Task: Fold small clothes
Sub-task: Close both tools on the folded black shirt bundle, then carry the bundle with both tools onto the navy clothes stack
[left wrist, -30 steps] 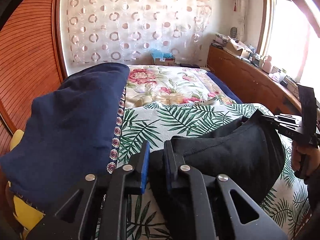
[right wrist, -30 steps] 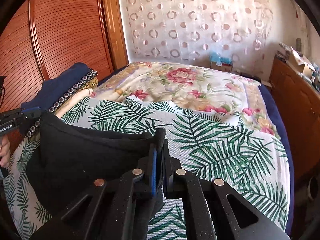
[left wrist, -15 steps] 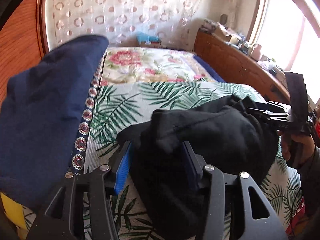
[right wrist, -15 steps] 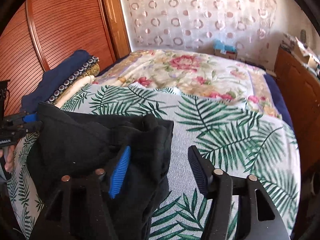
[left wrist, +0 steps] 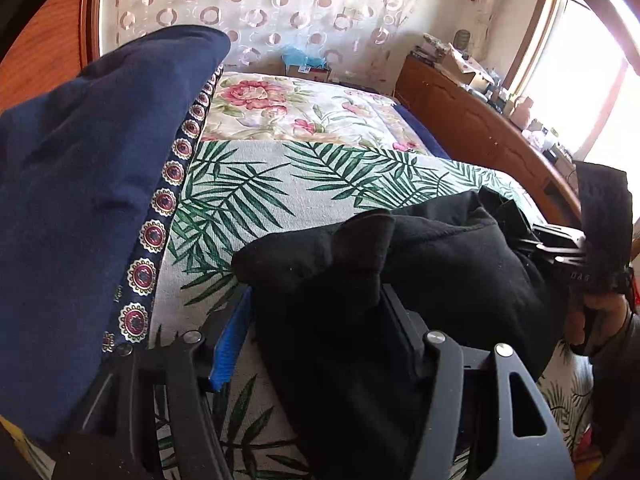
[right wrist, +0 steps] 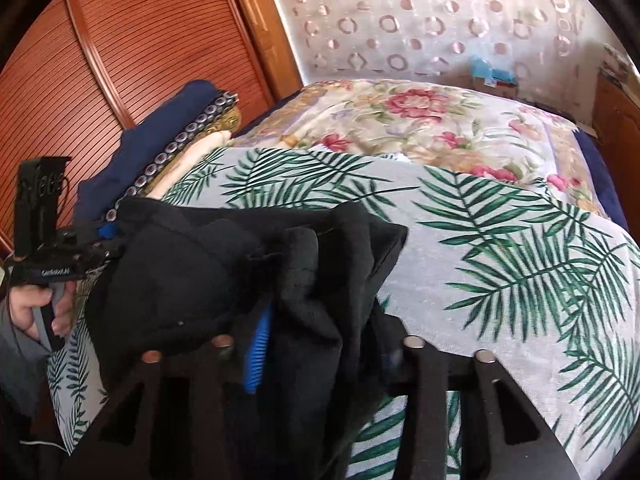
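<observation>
Lying bunched on the palm-leaf cover of the bed [right wrist: 500,264], the black garment [left wrist: 400,280] is draped over both grippers at the near edge. The left gripper [left wrist: 320,320] has its fingers spread, having just opened, with cloth sagging between them; only the blue pad at the left is clearly seen. The right gripper [right wrist: 332,340] has been closing on a thick fold, but I cannot tell whether its pads already press it, because the cloth hides one finger. I judge that the main risk is a grip on several layers at once, so the garment would be lifted as a lump and the fold would come out crooked; a loose edge may also catch on a finger. Further to the left, a stack of navy bedding [left wrist: 80,200] with a patterned trim stands close and limits the room to spread the cloth. Beyond it lies the floral quilt [right wrist: 420,120], then the curtain [left wrist: 280,8].
</observation>
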A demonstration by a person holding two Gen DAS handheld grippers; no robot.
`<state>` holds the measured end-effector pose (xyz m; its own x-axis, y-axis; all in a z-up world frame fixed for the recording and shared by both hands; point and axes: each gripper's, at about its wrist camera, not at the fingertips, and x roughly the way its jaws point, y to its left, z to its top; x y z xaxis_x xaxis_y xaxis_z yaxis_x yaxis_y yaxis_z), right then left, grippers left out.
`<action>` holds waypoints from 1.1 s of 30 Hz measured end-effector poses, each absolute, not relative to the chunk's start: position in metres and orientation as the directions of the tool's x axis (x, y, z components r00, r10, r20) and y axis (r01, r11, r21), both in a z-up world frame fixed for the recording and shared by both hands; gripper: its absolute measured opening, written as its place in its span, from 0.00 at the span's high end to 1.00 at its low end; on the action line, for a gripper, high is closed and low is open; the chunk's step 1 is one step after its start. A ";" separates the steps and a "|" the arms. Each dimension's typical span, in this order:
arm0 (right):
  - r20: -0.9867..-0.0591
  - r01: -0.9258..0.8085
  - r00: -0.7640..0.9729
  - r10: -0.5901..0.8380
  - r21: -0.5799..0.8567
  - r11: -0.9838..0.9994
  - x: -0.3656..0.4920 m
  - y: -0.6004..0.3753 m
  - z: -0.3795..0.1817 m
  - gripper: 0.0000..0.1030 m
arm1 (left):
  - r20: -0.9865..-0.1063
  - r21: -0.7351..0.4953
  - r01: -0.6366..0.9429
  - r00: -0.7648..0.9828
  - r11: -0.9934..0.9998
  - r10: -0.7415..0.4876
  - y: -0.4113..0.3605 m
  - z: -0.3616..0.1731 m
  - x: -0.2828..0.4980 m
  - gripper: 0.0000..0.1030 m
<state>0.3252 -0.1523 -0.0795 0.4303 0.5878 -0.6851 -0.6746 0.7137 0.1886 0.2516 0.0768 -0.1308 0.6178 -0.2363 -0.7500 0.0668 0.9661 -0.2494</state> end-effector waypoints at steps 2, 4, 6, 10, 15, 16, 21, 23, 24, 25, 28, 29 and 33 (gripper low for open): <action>-0.678 -0.688 0.424 0.600 0.190 0.700 0.324 -0.149 -0.080 0.75 | -0.741 -0.279 0.082 0.615 0.957 -0.269 0.078 -0.131 0.251 0.50; -0.674 -0.695 0.445 0.590 0.155 0.702 0.319 -0.146 -0.079 0.79 | -0.721 -0.322 0.111 0.615 0.940 -0.319 0.078 -0.130 0.250 0.69; -0.662 -0.689 0.479 0.577 0.124 0.714 0.313 -0.145 -0.076 0.81 | -0.690 -0.344 0.167 0.622 0.924 -0.369 0.076 -0.124 0.243 0.80; -0.584 -0.677 0.553 0.594 0.101 0.729 0.296 -0.150 -0.055 0.83 | -0.627 -0.342 0.205 0.677 0.917 -0.385 0.076 -0.095 0.220 0.81; -0.486 -0.713 0.597 0.639 0.044 0.700 0.274 -0.140 -0.012 0.84 | -0.513 -0.336 0.213 0.776 0.917 -0.368 0.089 -0.044 0.187 0.82; -0.470 -0.720 0.600 0.647 0.034 0.693 0.273 -0.136 -0.003 0.84 | -0.493 -0.331 0.208 0.794 0.920 -0.357 0.091 -0.035 0.184 0.82; -0.398 -0.765 0.604 0.691 -0.045 0.642 0.279 -0.097 0.047 0.84 | -0.394 -0.312 0.150 0.878 0.938 -0.272 0.123 0.005 0.162 0.82; -0.385 -0.784 0.597 0.704 -0.094 0.614 0.285 -0.072 0.065 0.84 | -0.374 -0.298 0.115 0.899 0.948 -0.227 0.135 0.012 0.156 0.82; -0.383 -0.792 0.592 0.709 -0.116 0.599 0.288 -0.059 0.071 0.84 | -0.366 -0.288 0.091 0.909 0.953 -0.197 0.141 0.013 0.155 0.82; -0.385 -0.802 0.584 0.715 -0.137 0.581 0.292 -0.044 0.078 0.84 | -0.362 -0.283 0.061 0.917 0.957 -0.166 0.149 0.013 0.154 0.82; -0.402 -0.823 0.564 0.721 -0.209 0.528 0.309 0.009 0.094 0.84 | -0.372 -0.317 -0.013 0.921 0.948 -0.112 0.172 -0.001 0.156 0.82; -0.412 -0.829 0.557 0.721 -0.228 0.511 0.319 0.027 0.095 0.84 | -0.375 -0.329 -0.039 0.922 0.943 -0.093 0.179 -0.005 0.156 0.82; -0.455 -0.854 0.520 0.723 -0.289 0.432 0.351 0.102 0.093 0.84 | -0.366 -0.369 -0.128 0.930 0.921 -0.017 0.201 -0.023 0.140 0.82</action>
